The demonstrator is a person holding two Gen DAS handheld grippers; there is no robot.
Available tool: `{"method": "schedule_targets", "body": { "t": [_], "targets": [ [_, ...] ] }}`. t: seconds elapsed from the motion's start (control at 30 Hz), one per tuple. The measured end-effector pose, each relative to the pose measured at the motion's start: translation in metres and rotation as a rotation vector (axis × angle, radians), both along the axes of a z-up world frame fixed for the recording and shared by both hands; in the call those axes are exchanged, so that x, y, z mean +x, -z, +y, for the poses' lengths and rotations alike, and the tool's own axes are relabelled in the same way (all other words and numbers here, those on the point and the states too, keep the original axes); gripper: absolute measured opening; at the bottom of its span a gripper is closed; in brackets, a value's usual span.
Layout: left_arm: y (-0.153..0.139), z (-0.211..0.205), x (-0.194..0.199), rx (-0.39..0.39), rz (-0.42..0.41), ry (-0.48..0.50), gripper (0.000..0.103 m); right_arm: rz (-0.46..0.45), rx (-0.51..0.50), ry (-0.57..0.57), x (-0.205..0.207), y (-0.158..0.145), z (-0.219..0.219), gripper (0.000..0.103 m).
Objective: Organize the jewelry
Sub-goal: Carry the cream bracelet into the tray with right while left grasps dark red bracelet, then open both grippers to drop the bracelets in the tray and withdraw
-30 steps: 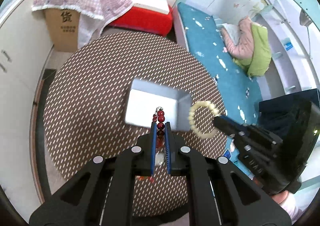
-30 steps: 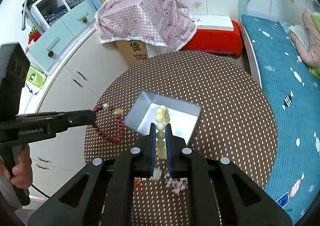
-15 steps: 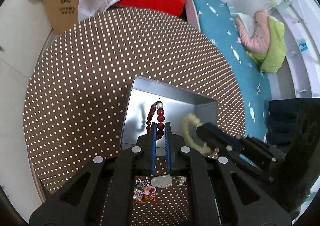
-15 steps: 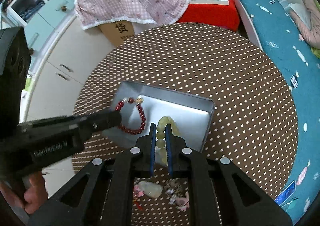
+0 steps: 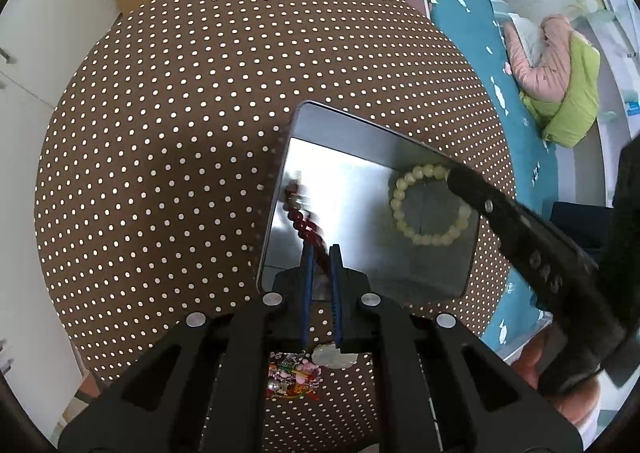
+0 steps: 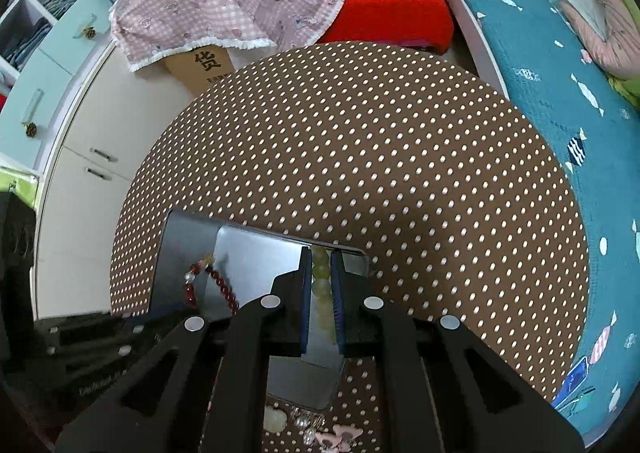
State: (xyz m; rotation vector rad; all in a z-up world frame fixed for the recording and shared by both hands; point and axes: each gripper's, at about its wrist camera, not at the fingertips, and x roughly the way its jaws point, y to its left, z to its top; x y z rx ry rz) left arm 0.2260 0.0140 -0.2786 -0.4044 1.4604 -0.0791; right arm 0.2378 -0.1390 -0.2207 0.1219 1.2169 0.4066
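Observation:
A shiny metal tray [image 5: 340,141] sits on the round brown polka-dot table [image 5: 180,133]. My left gripper [image 5: 321,253] is shut on a dark red bead bracelet [image 5: 300,221], whose free end lies inside the tray at its left side. My right gripper [image 6: 320,257] is shut on a pale cream bead bracelet [image 6: 322,273], lowered into the tray's right side; the bracelet shows as a ring [image 5: 430,205] in the left wrist view. The red bracelet [image 6: 216,285] and the tray [image 6: 180,253] also show in the right wrist view.
A small pile of loose trinkets [image 5: 304,369] with a pale stone lies on the table just in front of the tray, also in the right wrist view [image 6: 312,425]. A cardboard box [image 6: 208,65] under pink cloth, a red stool [image 6: 384,17] and a teal bed [image 6: 560,73] surround the table.
Both grippers have come down and forward into the tray with their bracelets. The red bracelet's free end has swung onto the tray floor; the cream ring lies flatter at the right.

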Motion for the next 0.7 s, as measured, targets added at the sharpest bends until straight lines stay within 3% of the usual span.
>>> {"method": "schedule_targets", "body": {
  "t": [0.13,0.2,0.27,0.53,0.7],
  "targets": [
    [-0.003,-0.003,0.005,0.016,-0.017,0.023,0.009,0.001,-0.003,-0.007,0.004,0.000,0.002,0.009],
    [-0.006,-0.006,0.008,0.022,-0.026,0.035,0.023,0.018,0.021,-0.010,0.000,-0.002,0.000,0.009],
    [-0.010,-0.008,0.011,0.033,-0.045,0.038,0.028,0.019,0.024,-0.019,-0.004,-0.004,0.000,0.012],
    [-0.020,-0.015,0.010,0.027,-0.059,0.047,0.028,0.032,0.032,-0.018,-0.024,-0.010,-0.003,0.038],
    [-0.033,-0.014,-0.007,0.029,-0.087,0.057,0.028,0.010,0.032,-0.009,-0.036,-0.022,-0.006,0.043]
  ]
}}
